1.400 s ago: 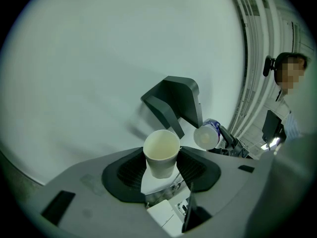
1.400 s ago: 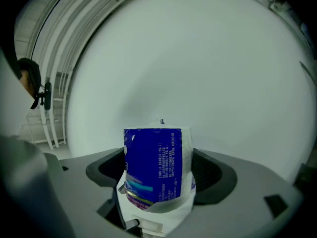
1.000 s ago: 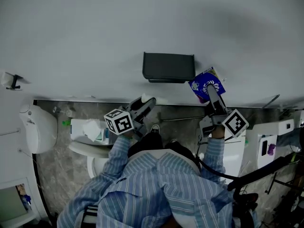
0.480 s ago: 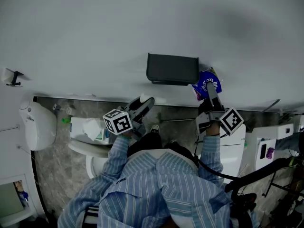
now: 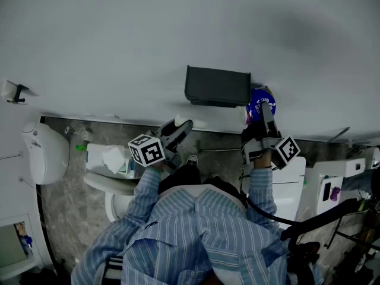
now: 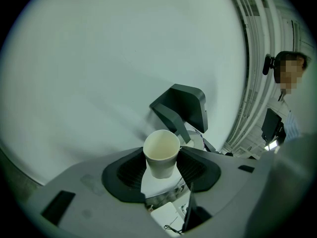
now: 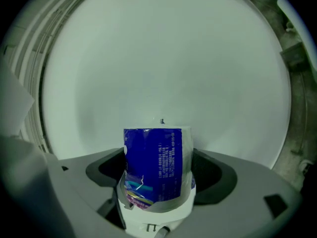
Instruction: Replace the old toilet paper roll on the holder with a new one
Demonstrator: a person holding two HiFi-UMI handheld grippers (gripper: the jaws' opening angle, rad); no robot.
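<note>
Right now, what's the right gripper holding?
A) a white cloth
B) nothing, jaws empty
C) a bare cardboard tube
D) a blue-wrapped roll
D: its own view shows the right gripper clamped on the blue-wrapped roll; the cardboard tube is in the left gripper.
</note>
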